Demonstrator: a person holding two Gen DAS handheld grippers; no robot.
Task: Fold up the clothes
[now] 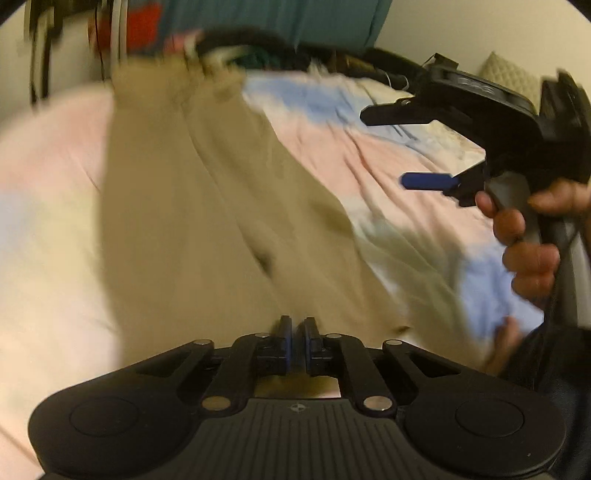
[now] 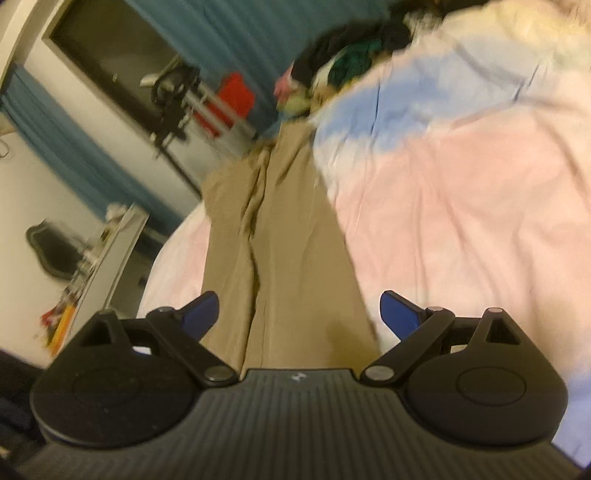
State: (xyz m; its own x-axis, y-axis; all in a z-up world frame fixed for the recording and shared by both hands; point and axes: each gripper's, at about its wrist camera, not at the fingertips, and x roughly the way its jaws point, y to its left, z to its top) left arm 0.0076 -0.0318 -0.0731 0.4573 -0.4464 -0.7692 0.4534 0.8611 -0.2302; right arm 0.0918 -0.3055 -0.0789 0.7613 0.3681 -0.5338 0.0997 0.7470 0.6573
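Khaki trousers (image 1: 207, 206) lie lengthwise on a pastel bedspread (image 1: 48, 192), legs running away toward the far edge. My left gripper (image 1: 297, 332) is shut on the near end of the trousers. My right gripper (image 2: 299, 310) is open and empty, its blue pads (image 2: 397, 312) spread wide above the trousers (image 2: 280, 258). It also shows in the left wrist view (image 1: 391, 146) at the right, held by a hand, off to the side of the trousers over the bedspread.
A heap of dark and coloured clothes (image 1: 236, 48) lies at the far end of the bed. A teal curtain (image 2: 236, 33), a rack with a red item (image 2: 232, 96) and a white shelf (image 2: 107, 258) stand beyond the bed's left edge.
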